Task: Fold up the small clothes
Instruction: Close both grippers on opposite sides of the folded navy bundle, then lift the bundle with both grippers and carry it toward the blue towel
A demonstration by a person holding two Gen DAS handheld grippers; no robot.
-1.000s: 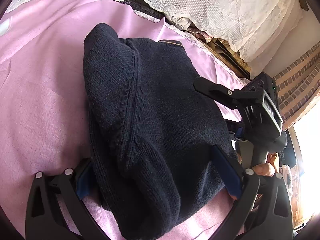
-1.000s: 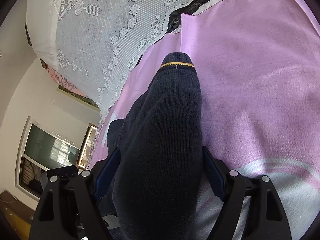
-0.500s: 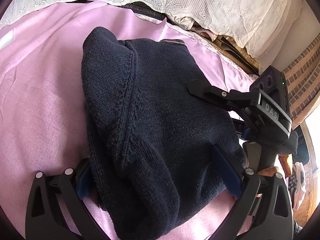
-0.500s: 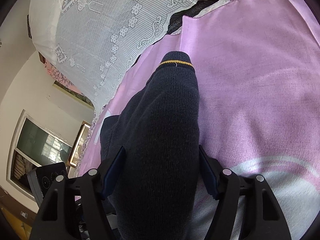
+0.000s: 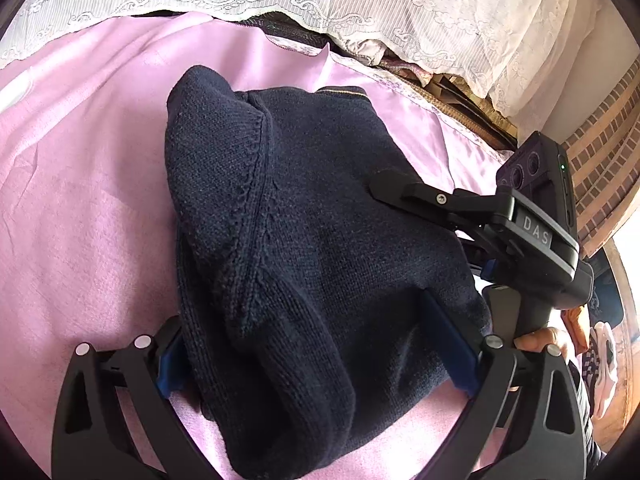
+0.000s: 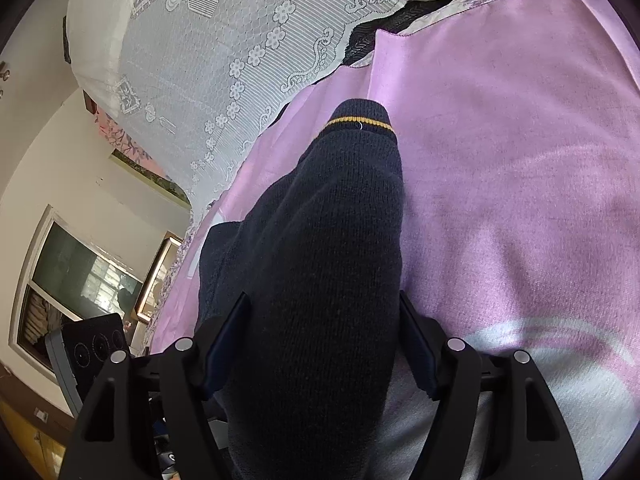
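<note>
A navy knit sweater (image 5: 320, 200) lies folded in a thick bundle on a pink sheet (image 5: 80, 200). My left gripper (image 5: 312, 352) is shut on its near end, blue pads pressed into both sides. In the right wrist view the sweater (image 6: 328, 220) runs away from me, ending in a cuff with a yellow stripe (image 6: 360, 122). My right gripper (image 6: 322, 340) is shut on this thick fold, jaws wide apart. From the left wrist view its upper finger (image 5: 400, 192) rests on top of the sweater; the lower finger is hidden beneath.
White lace cloth (image 5: 360, 0) covers piled bedding along the far edge of the sheet (image 6: 520, 160). A person's hand (image 5: 536, 338) holds the right gripper's handle. A brick wall (image 5: 600, 160) stands at the right and a window (image 6: 80, 272) at the far left.
The right gripper's jaws have narrowed slightly on the sweater fold. Its upper finger has shifted a little further over the sweater. The sweater itself lies much as before.
</note>
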